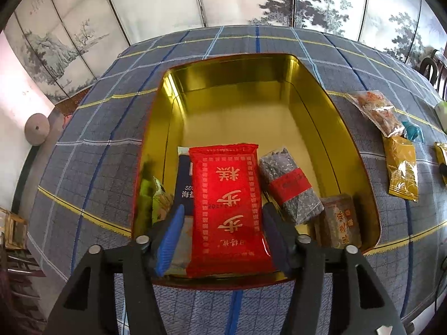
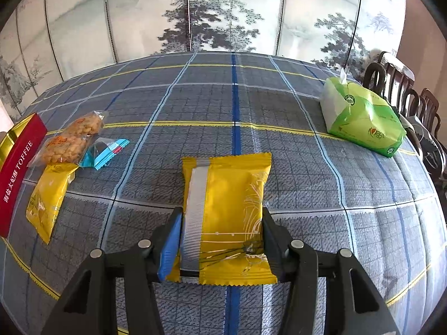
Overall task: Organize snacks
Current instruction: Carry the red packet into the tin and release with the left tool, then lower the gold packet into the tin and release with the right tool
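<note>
A gold-lined tin box (image 1: pixel 279 117) with red outer walls (image 2: pixel 19 164) stands on the checked tablecloth. My left gripper (image 1: pixel 222 223) is over its near end, jaws on both sides of a red snack packet (image 1: pixel 226 201) that lies in the box. I cannot tell if the pads press it. Beside it lie a dark packet with a red band (image 1: pixel 287 184), a brown packet (image 1: pixel 338 220), a navy packet (image 1: pixel 185 187) and a green one (image 1: pixel 153 195). My right gripper (image 2: pixel 220 231) is shut on a yellow snack packet (image 2: pixel 232 209) on the cloth.
Right of the box lie a clear bag of orange snacks (image 2: pixel 71 139), a second yellow packet (image 2: pixel 49 198) and a teal wrapper (image 2: pixel 104 152). A green tissue pack (image 2: pixel 360 115) sits at the far right, with dark wooden chairs (image 2: pixel 402 95) beyond. A painted screen (image 2: pixel 223 11) stands behind the table.
</note>
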### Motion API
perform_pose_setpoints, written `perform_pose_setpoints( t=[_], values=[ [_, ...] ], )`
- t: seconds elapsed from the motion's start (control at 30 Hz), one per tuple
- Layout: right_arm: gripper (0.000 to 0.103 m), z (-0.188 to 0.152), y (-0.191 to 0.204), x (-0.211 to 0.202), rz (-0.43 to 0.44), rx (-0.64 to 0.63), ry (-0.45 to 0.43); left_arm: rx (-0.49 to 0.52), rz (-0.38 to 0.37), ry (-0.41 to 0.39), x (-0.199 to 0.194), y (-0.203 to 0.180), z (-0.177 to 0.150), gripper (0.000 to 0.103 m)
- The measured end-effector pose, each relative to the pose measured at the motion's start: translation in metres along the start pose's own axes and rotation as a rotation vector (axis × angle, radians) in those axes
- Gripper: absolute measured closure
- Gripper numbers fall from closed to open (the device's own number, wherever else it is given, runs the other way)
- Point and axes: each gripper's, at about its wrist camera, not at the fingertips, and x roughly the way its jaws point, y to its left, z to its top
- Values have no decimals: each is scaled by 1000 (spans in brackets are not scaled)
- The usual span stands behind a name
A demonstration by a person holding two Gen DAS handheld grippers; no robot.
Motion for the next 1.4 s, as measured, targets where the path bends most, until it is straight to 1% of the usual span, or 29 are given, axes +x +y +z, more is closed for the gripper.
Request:
perform_pose_setpoints(
  t=[0.07, 0.13, 0.3, 0.43, 0.57, 0.7, 0.97, 1.2, 1.4],
  values=[
    [50, 0, 1, -1, -2, 6, 3, 0, 3, -8, -3, 2, 0, 42],
    [50, 0, 2, -3, -8, 12, -1, -6, 3, -14, -5, 4, 0, 41],
    [50, 7, 8, -18, 2, 26, -24, -35, -13, -35, -14, 12, 1, 30],
    [50, 17, 24, -36, 43, 17, -49, -50, -26, -48, -21, 14, 1, 28],
    [50, 24, 55, -51, 100, -21, -71, -72, -43, -73, -33, 19, 1, 24],
    [50, 28, 94, -63, 171, -71, -79, -90, -51, -95, -44, 26, -2, 24],
    [50, 31, 185, -82, 337, -195, -72, -140, 0, -106, -55, 54, -11, 22],
    [50, 31, 253, -85, 409, -286, -60, -199, 41, -80, -54, 80, -24, 22],
    [50, 28, 294, -78, 444, -336, -26, -227, 81, -71, -56, 96, -34, 22]
  ],
)
